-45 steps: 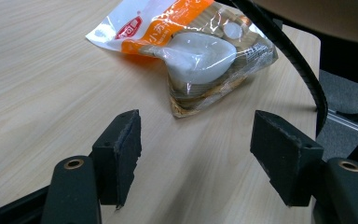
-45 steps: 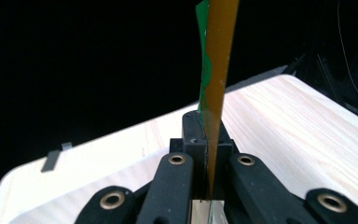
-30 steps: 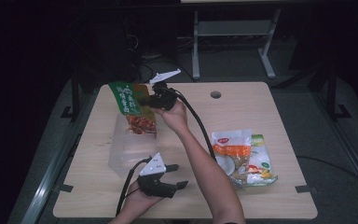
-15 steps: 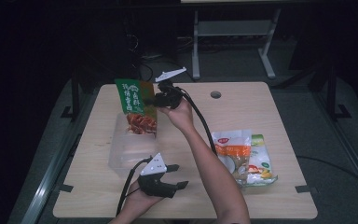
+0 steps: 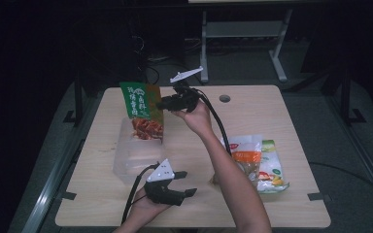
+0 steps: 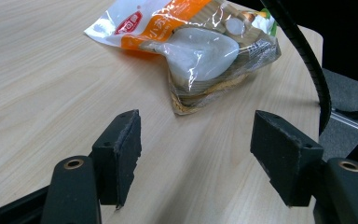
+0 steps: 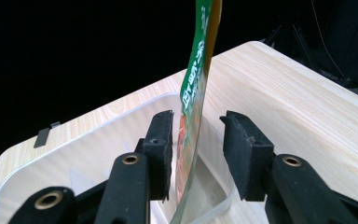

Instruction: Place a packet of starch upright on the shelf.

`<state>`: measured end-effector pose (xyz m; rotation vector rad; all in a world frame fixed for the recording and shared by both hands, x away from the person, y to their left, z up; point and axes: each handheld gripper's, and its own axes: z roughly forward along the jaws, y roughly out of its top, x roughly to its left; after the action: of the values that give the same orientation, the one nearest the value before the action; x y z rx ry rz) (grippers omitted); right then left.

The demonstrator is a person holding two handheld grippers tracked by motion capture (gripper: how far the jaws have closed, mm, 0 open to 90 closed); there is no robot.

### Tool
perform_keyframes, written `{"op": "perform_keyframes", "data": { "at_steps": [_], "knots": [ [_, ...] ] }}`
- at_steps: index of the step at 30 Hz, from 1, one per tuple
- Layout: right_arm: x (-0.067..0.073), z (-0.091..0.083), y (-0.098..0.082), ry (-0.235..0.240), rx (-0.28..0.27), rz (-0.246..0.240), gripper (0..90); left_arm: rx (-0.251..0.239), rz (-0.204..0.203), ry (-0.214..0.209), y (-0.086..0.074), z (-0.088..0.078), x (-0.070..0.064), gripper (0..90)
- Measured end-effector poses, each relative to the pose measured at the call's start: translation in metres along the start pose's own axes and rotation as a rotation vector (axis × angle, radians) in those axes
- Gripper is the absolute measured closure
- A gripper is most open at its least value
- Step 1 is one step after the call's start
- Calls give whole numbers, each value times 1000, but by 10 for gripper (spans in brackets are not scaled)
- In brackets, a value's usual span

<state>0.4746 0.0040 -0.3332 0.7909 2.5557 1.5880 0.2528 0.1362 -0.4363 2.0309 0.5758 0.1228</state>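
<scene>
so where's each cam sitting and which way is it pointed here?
High view: fixed above the person's side, facing forward and down on the table; both forearms and each hand-held gripper show.
Left gripper view: rides the left hand-held gripper, facing low across the table at the snack packets; own open jaws show.
Right gripper view: rides the right hand-held gripper, facing the clear bin; its jaws stand open around the green pouch.
Shared: high and right views both show pouch and bin.
</scene>
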Motion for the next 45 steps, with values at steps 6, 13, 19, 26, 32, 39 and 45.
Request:
{"op": "perform_keyframes", "data": {
  "at_steps": [6,13,19,26,32,39,45],
  "knots": [
    [0,-12,-2,-1,14,10,575,2,1,-1,0,0,-1,332],
    [-1,-27,-7,0,19,17,543,5,4,-5,0,2,-2,332],
    [-2,-42,-15,-10,25,20,515,4,4,-9,-1,3,-2,332],
    [-3,-62,-26,-17,31,38,472,6,9,-8,-1,2,-2,329],
    [-3,-78,-37,-26,33,48,453,4,11,-10,-1,3,-3,330],
    [-3,-104,-61,-45,58,85,415,12,15,-15,-1,3,-4,329],
    [-1,-118,-74,-71,72,84,402,19,21,-17,-2,4,-4,327]
  ]
}}
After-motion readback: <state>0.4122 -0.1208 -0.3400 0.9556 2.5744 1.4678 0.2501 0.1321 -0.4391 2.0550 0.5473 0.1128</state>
